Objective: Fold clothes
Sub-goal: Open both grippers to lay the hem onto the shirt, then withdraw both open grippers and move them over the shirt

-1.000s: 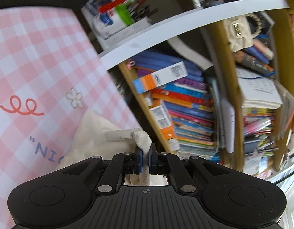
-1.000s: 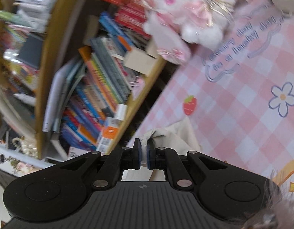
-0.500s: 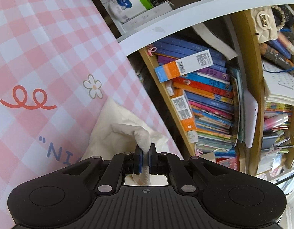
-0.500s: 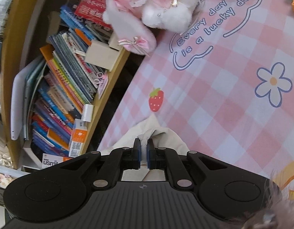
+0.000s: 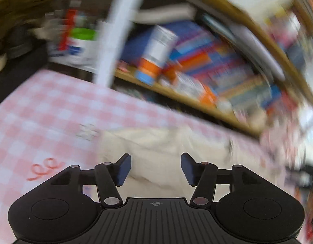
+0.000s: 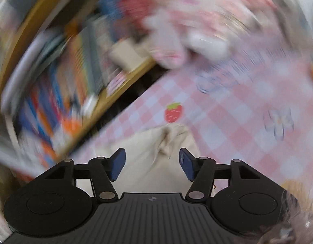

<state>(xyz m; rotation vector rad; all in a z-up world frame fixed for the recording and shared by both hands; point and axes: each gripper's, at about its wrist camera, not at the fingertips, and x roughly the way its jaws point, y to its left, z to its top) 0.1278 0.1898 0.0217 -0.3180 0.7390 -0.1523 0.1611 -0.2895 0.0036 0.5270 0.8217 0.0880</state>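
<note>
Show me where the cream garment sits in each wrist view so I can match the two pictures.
Left wrist: the cream garment lies low in the middle, beyond the open left tongs, on the pink checked cloth.
Right wrist: it lies low, just left of middle, under the open right tongs, below the printed strawberry.
Shared landmark: the bookshelf past the table's far edge, at upper left in the right view.
</note>
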